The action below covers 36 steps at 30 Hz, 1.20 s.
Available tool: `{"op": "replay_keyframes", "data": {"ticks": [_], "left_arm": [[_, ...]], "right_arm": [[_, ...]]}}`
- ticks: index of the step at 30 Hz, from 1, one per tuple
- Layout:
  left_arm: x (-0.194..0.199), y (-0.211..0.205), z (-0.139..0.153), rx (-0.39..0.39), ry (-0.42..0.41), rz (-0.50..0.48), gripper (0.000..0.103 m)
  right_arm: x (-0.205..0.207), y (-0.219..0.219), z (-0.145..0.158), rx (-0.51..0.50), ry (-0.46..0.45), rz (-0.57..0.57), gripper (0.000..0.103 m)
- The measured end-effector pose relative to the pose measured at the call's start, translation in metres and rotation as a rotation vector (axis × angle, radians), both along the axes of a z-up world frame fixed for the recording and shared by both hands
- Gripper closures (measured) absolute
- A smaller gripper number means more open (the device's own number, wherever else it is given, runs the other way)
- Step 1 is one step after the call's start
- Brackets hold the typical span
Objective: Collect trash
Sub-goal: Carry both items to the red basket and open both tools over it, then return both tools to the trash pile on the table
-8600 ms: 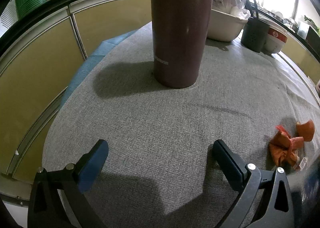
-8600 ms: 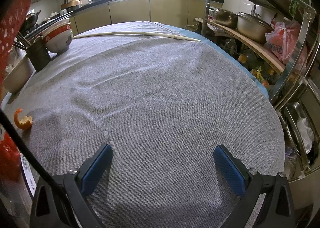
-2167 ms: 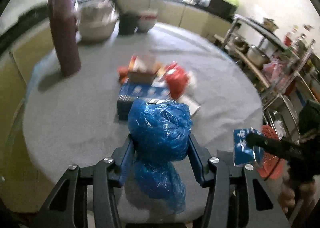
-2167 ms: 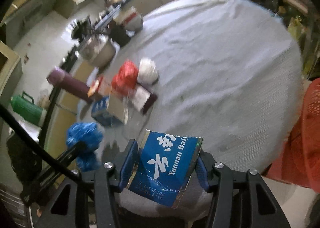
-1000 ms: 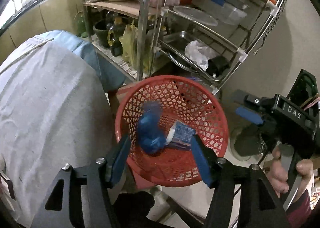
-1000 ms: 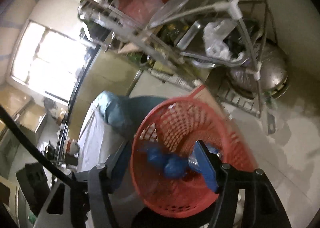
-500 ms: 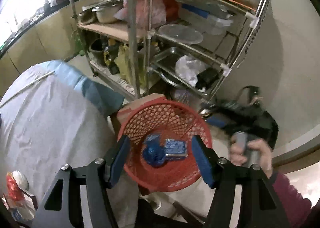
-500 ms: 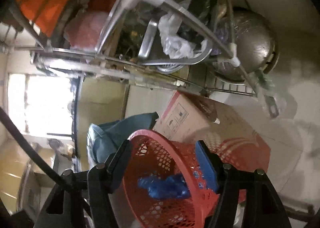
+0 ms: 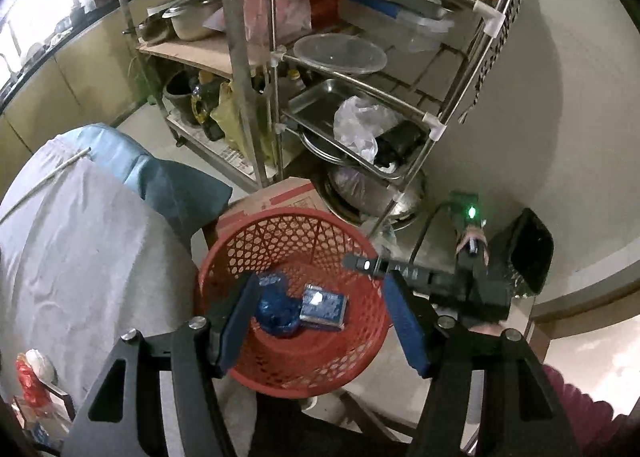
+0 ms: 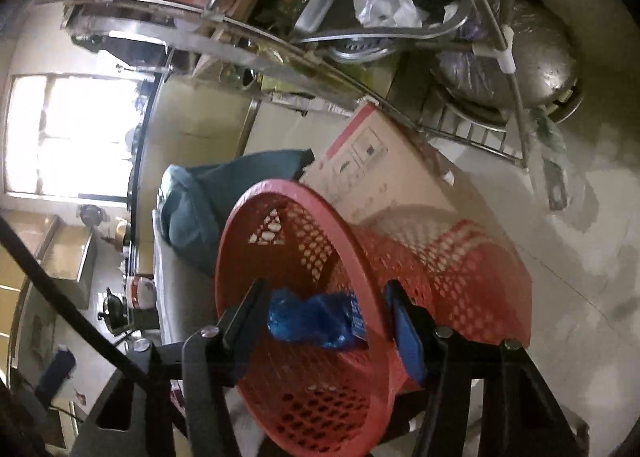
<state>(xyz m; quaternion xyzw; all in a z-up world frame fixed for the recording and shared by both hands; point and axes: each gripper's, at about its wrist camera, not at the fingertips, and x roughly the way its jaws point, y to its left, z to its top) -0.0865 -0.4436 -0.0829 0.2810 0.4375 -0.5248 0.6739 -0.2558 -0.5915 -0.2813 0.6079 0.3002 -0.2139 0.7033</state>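
Note:
A red mesh basket point(image 9: 248, 245) stands on the floor beside the round table; the right wrist view shows its rim point(image 10: 320, 201). Inside lie a crumpled blue plastic bag point(image 9: 276, 307) and a flat blue packet point(image 9: 324, 307). The bag also shows in the right wrist view point(image 10: 308, 319), with the packet's edge point(image 10: 357, 321) beside it. My left gripper point(image 9: 322, 331) is open and empty, above the basket. My right gripper point(image 10: 328, 331) is open and empty at the basket's mouth; it also shows in the left wrist view point(image 9: 424, 277), at the basket's right.
The table with its grey cloth point(image 9: 72, 257) is on the left; red and white trash point(image 9: 30, 373) lies at its near edge. A metal rack point(image 9: 360, 77) with pots and trays stands behind the basket. A cardboard box point(image 10: 384, 161) lies under the basket.
My left gripper has pulled back and up from the basket; the bag and packet lie still inside. My right gripper has swung closer to the basket's mouth.

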Motion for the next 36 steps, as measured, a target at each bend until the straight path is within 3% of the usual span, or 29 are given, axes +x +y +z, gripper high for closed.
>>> {"op": "replay_keyframes", "data": {"ticks": [8, 11, 13, 18, 21, 24, 27, 32, 36], "left_arm": [[-0.004, 0.015, 0.006, -0.014, -0.001, 0.002, 0.037], [0.000, 0.028, 0.013, -0.038, -0.002, 0.019, 0.037], [0.003, 0.039, 0.019, -0.059, -0.008, 0.034, 0.037], [0.022, 0.087, 0.039, -0.141, -0.030, 0.129, 0.037], [0.041, 0.133, 0.044, -0.178, -0.040, 0.236, 0.036], [0.069, 0.196, 0.046, -0.182, -0.079, 0.395, 0.036], [0.090, 0.260, 0.049, -0.191, -0.115, 0.546, 0.035], [0.117, 0.385, 0.044, -0.174, -0.171, 0.828, 0.033], [0.131, 0.476, 0.027, -0.161, -0.164, 1.008, 0.030]], "right_arm": [[-0.012, 0.020, 0.004, -0.002, 0.032, 0.006, 0.041], [-0.025, 0.013, 0.007, -0.027, 0.062, -0.052, 0.040], [-0.038, 0.005, 0.015, -0.039, 0.033, -0.102, 0.040], [-0.066, -0.009, 0.054, -0.148, -0.003, -0.224, 0.039], [-0.060, -0.007, 0.079, -0.192, -0.043, -0.229, 0.039], [-0.031, 0.011, 0.112, -0.273, -0.094, -0.167, 0.038], [0.020, 0.046, 0.146, -0.342, -0.169, -0.029, 0.038], [0.111, 0.127, 0.171, -0.336, -0.268, 0.263, 0.038], [0.185, 0.211, 0.171, -0.315, -0.262, 0.505, 0.038]]}}
